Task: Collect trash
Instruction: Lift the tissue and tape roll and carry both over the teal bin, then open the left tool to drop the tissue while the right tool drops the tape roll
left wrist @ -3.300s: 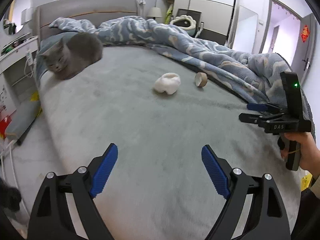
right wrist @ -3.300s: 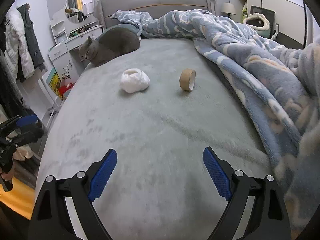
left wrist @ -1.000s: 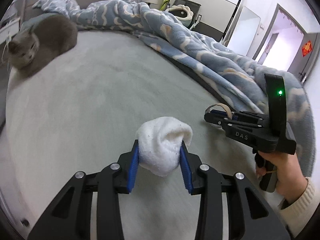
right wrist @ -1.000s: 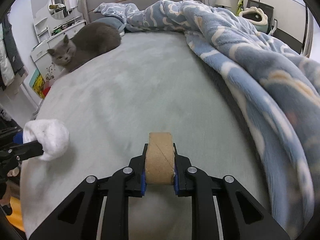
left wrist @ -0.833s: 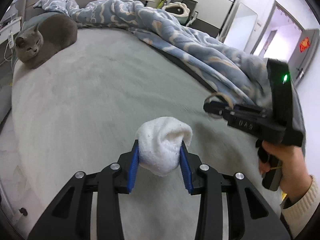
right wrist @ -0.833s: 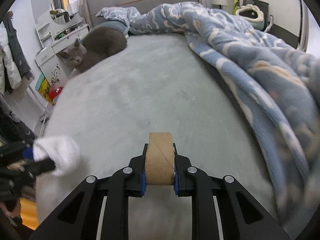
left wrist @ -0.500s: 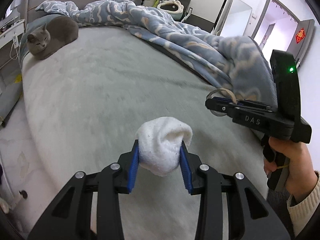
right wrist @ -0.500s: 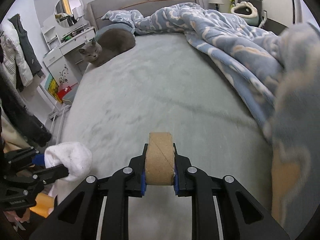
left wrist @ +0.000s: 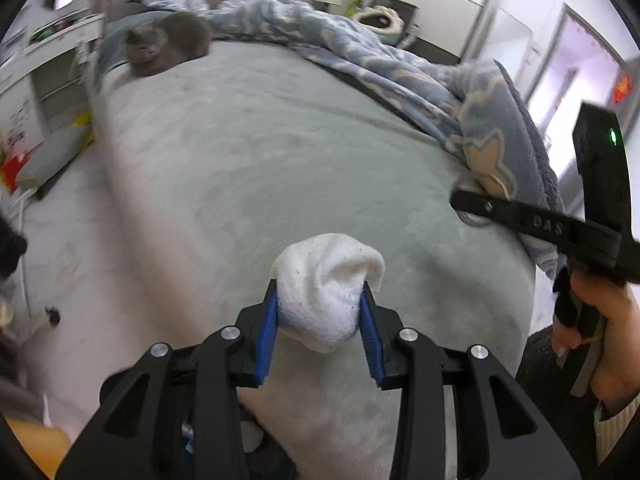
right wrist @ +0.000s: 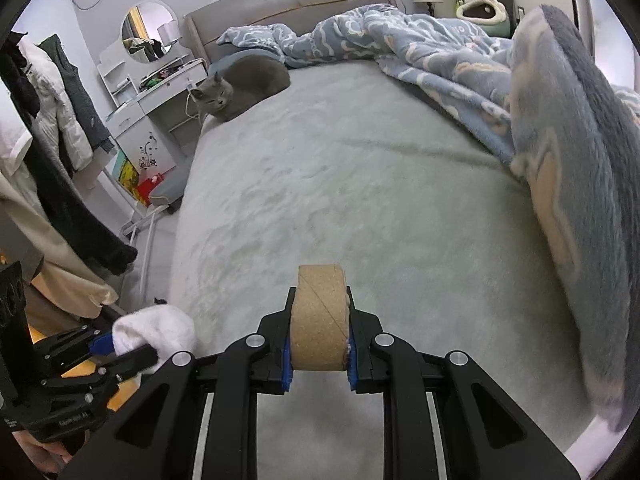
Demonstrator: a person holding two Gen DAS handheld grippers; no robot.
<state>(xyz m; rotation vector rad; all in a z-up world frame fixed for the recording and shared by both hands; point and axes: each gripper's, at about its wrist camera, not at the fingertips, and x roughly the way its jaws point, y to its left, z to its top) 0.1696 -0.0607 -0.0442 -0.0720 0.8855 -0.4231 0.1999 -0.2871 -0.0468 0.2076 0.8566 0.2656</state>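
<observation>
Over the foot of the bed: I have both grippers up above the grey-green bed cover [right wrist: 360, 184], each with something clamped.
Left gripper [left wrist: 320, 316]: its blue pads [left wrist: 267, 322] are pressed into a white wad of tissue [left wrist: 326, 288], which bulges up and forward past the fingertips.
Wad's lie: rounded lump, no clear long axis that I can read; its lower end hangs just under the pads.
Right gripper [right wrist: 318, 340]: fingers closed tight on a cardboard tape core [right wrist: 318, 316].
Core's lie: it stands on edge, curved face toward my camera, its axis running side to side from pad to pad.
Hard to see: in the left view the right gripper's tip [left wrist: 474, 208] hides nearly all of the core; only a grey sliver shows beneath it. That view is smeared with blur.
Cross-view: the wad [right wrist: 154, 330] shows at the lower left of the right view.
Bystanders: a grey cat [right wrist: 244, 86] lies near the headboard [right wrist: 288, 0]; a blue patterned blanket [right wrist: 440, 60] is heaped along the right side.
</observation>
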